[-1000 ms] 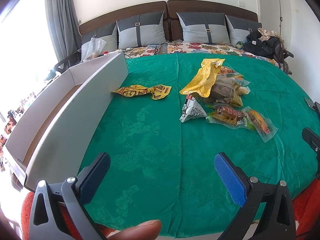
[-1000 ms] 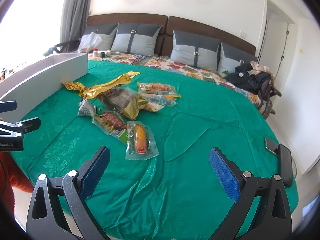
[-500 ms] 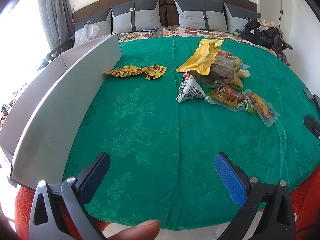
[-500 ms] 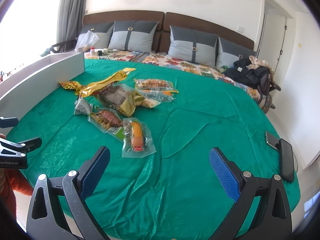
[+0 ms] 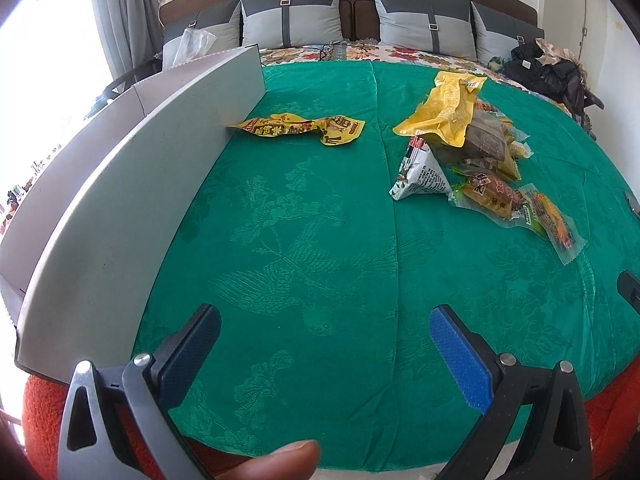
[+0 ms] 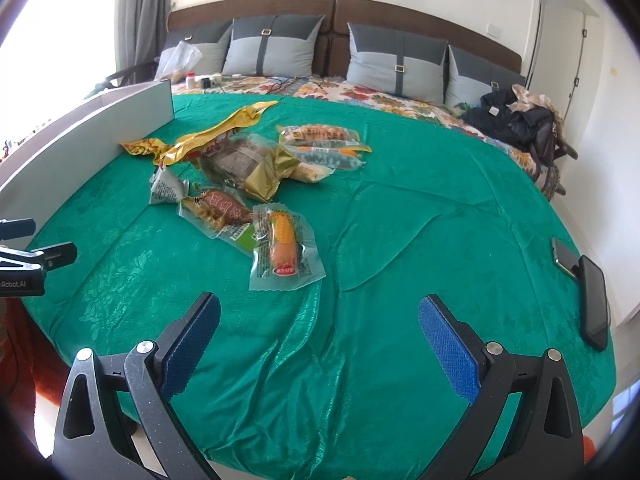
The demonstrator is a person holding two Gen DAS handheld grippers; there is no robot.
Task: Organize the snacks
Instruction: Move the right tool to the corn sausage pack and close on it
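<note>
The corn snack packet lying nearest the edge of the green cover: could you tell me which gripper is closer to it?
Right. The right gripper hovers just short of the corn snack packet, jaws open. The left gripper sits further off, with the packet far to its right, jaws open.

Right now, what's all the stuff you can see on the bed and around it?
Green cover: one, over the bed.
White box: one, long, bed's left edge.
Snack packets: about eight; corn packet nearest, triangular packet, yellow wrapper by the box, rest piled.
Pillows: four, grey, at the brown headboard.
Phones: two, dark, right edge.
Black bag: one, far right.
Left gripper: open, blue pads.
Right gripper: open, blue pads.
</note>
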